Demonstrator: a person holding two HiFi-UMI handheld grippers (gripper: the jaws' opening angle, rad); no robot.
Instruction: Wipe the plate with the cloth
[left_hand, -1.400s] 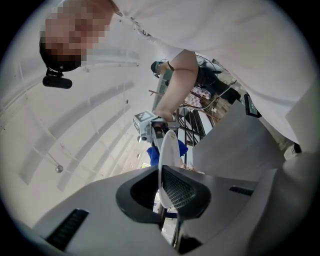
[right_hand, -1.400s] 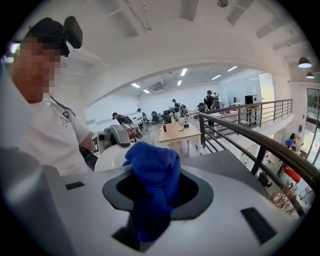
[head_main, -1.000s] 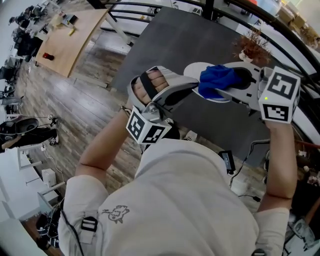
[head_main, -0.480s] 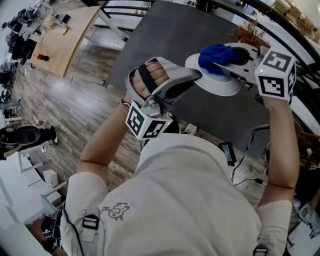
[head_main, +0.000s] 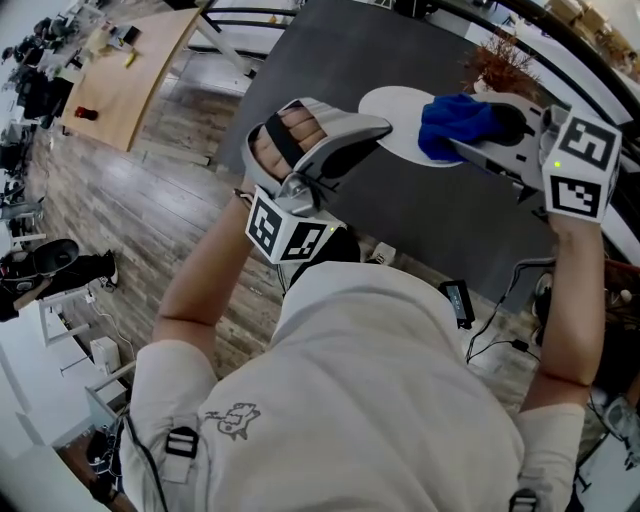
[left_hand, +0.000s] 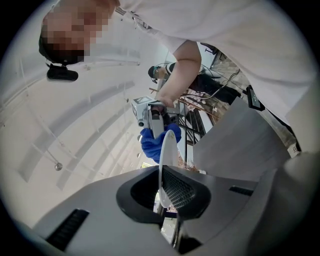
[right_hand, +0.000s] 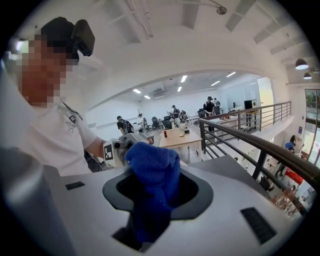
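Head view: your left gripper (head_main: 372, 130) holds the white plate (head_main: 395, 112) above the dark table (head_main: 330, 70), with the blue cloth (head_main: 455, 125) on it. Left gripper view: jaws pinch the rim, so brace it. Right gripper view: your right gripper (right_hand: 154, 197) clamps the cloth; sweep with light pressure.

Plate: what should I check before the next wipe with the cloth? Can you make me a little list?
1. Left claw shut on the plate: ok, it pinches the rim.
2. Right claw shut on the blue cloth: ok, the cloth is bunched between its jaws.
3. Cloth touching the plate: ok, in the head view it lies on the plate's face.
4. Plate held off the table: ok, only the left claw carries it.
5. Plate already clean: cannot tell, its face is too small and partly covered.
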